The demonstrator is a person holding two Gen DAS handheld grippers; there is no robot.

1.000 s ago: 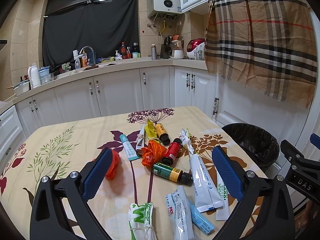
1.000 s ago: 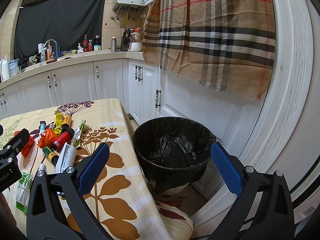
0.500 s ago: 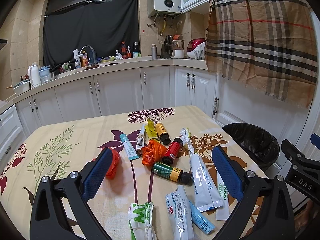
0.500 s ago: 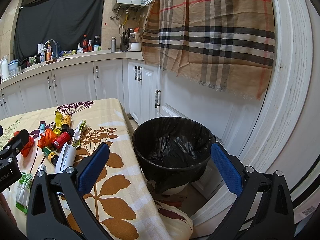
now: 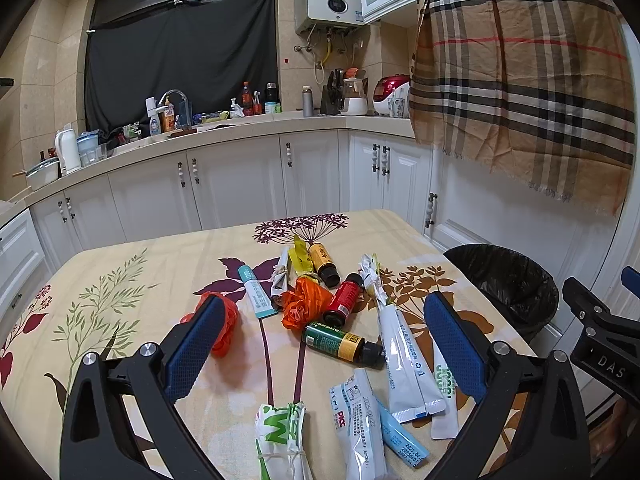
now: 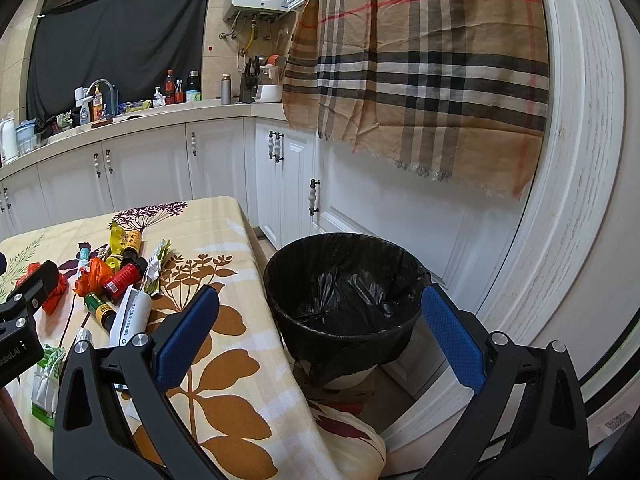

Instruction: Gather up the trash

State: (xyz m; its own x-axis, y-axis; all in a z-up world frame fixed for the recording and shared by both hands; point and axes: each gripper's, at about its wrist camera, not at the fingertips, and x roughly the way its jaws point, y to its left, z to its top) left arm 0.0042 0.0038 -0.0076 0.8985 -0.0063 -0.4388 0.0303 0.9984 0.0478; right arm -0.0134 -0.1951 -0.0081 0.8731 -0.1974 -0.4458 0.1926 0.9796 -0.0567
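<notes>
Trash lies scattered on the flowered tablecloth (image 5: 120, 280): a green and yellow bottle (image 5: 340, 343), a red bottle (image 5: 344, 298), a yellow bottle (image 5: 323, 262), an orange plastic bag (image 5: 299, 307), a red wrapper (image 5: 226, 326), a teal tube (image 5: 256, 290), white sachets (image 5: 402, 364) and a green and white wrapper (image 5: 280, 436). My left gripper (image 5: 320, 348) hovers open above the pile, holding nothing. My right gripper (image 6: 318, 336) is open and empty, hanging over the black-lined trash bin (image 6: 344, 300), which stands on the floor beside the table's right edge (image 6: 256, 264).
White cabinets (image 5: 240, 188) and a cluttered counter with a sink (image 5: 172, 112) run behind the table. A plaid cloth (image 6: 420, 72) hangs over the white door at the right. The right gripper's body (image 5: 600, 344) shows at the left view's right edge.
</notes>
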